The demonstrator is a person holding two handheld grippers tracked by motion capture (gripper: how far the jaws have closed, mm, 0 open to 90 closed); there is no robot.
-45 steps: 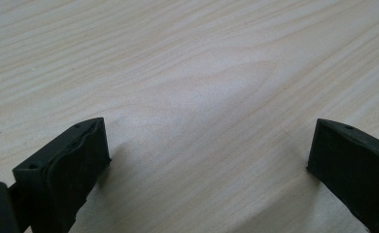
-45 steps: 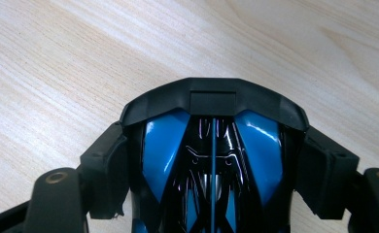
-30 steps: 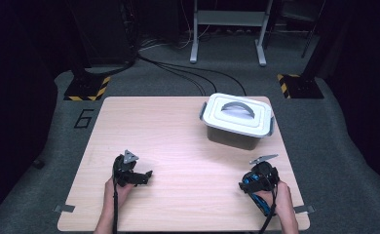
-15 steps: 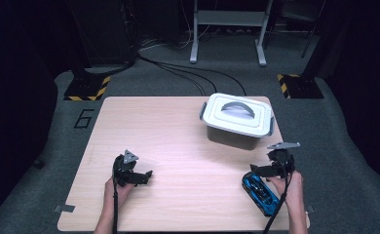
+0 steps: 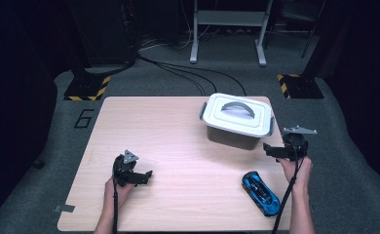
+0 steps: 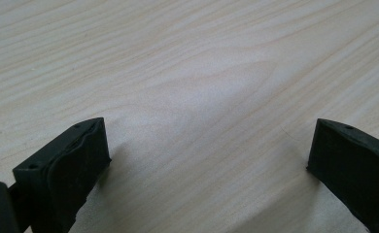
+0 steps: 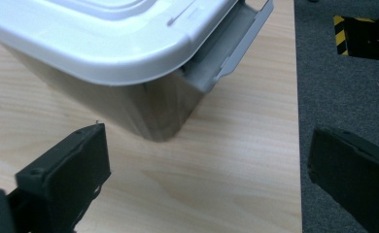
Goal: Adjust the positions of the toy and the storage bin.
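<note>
Jaws spread, the right gripper [image 5: 277, 151] nears the lidded storage box [image 5: 237, 120] at the counter's [image 5: 168, 126] far right, likely light, rigid, slick; its side latch [image 7: 231, 48] offers purchase.

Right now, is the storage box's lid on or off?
On. The white lid sits flat over the grey box, handle lying down; the right gripper view shows the side latch at the lid's edge. Contents cannot be told.

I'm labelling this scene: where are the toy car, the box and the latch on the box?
toy car [image 5: 260, 193]: high view, on its blue roof.
box [image 5: 237, 115]: high view, on its white lid.
latch [image 7: 231, 43]: right gripper view, on the grey clip at the lid's edge.
</note>
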